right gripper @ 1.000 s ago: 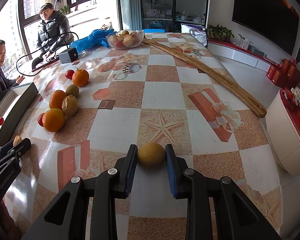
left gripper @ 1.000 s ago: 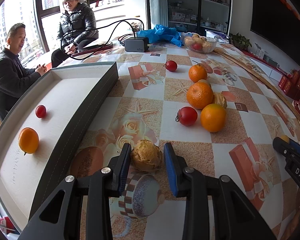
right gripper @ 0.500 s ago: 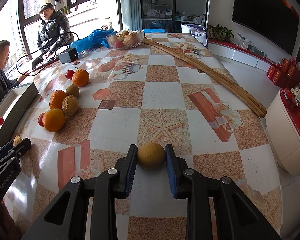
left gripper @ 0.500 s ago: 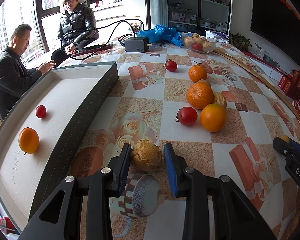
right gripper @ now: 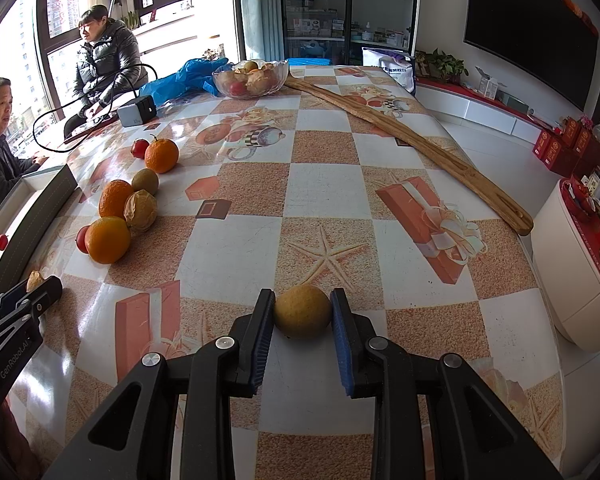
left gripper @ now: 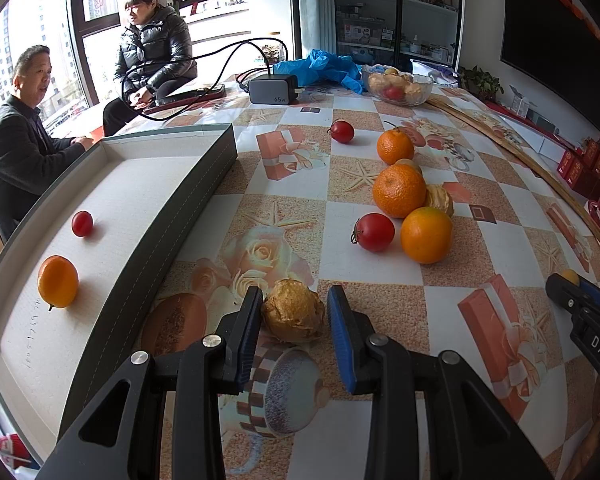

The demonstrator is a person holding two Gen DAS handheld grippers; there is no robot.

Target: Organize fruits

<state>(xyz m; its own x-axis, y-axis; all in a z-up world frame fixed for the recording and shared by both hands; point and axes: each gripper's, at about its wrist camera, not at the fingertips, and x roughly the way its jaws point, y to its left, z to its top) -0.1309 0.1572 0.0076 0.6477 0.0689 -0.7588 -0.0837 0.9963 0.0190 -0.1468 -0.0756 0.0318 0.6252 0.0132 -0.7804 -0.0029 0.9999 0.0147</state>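
The left claw [left gripper: 294, 322] is narrowed around a wrinkled, papery brown fruit [left gripper: 293, 311] that sits on the tabletop [left gripper: 364, 292]; the left pad touches the fruit, while a thin gap shows at the blue right pad, so a firm grip cannot be told. The right claw [right gripper: 302, 322] is narrowed on a smooth round yellow-brown fruit [right gripper: 302, 311], both pads pressed to its sides, the fruit resting on the tabletop.

Just left of the left claw lies a long, shallow grey tray [left gripper: 188, 196] with a pale lining. In it sit a small orange [left gripper: 57, 281] at the near end and a cherry tomato [left gripper: 82, 223] a little farther along, the two apart.

Farther out on the tabletop, between the two claws, a cluster of fruit stands: a near orange [left gripper: 426, 234] with a tomato [left gripper: 374, 232] just beside it on the left, a second orange [left gripper: 399, 191] behind, another papery brown fruit [left gripper: 440, 199] touching it on the right, and a greenish-brown fruit [right gripper: 145, 181] behind that. Beyond these stand a third orange [left gripper: 395, 146] and a far tomato [left gripper: 342, 131], apart from each other in the left view.

At the far end are a glass bowl [right gripper: 251, 78] holding fruit, a blue plastic bag [left gripper: 320, 68], a grey charger block [left gripper: 273, 89] with black cables, and a long wooden strip [right gripper: 412, 144] lying along the right side. Two seated people are by the window at the far left.
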